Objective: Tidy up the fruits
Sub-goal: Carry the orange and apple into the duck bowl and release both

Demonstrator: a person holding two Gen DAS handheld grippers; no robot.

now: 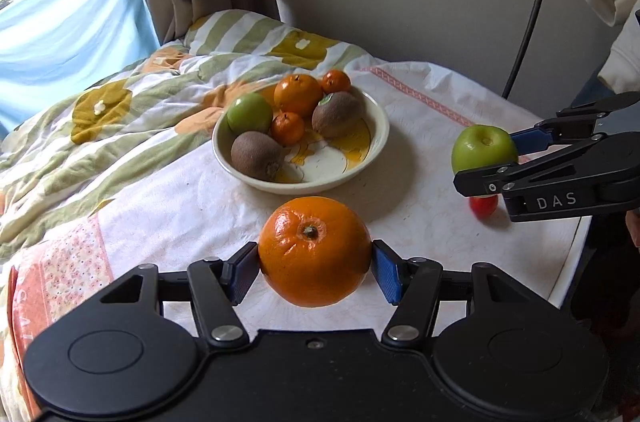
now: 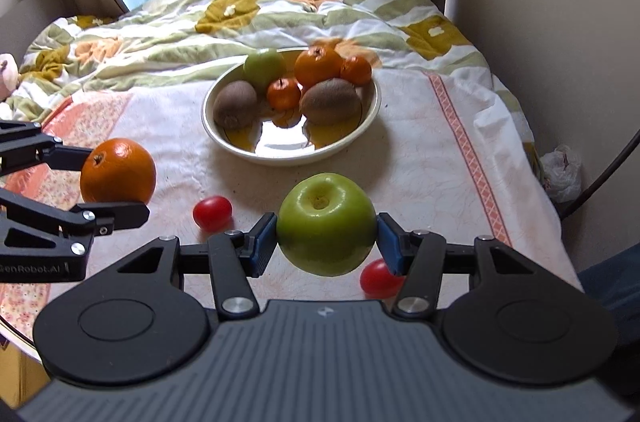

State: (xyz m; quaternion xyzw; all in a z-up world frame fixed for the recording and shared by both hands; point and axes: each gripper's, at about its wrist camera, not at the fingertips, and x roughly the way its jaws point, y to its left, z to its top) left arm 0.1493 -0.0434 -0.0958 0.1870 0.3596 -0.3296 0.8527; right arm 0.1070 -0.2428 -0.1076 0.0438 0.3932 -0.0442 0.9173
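Left wrist view shows the left gripper (image 1: 315, 264) with its blue pads clamped on either side of a large orange (image 1: 315, 251), held clear of the tablecloth (image 1: 420, 182) so it can be carried, by my reading, to the fruit bowl (image 1: 352, 172) just ahead. Right gripper (image 2: 327, 237) grips a green apple (image 2: 326, 222) the same way, with two red tomatoes (image 2: 213, 212) lying on the cloth beneath. "DAS" and "GenRobot.AI" are readable on the gripper bodies.

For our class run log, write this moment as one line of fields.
left gripper: shut on orange | right gripper: shut on green apple | bowl: six fruits | table: two tomatoes
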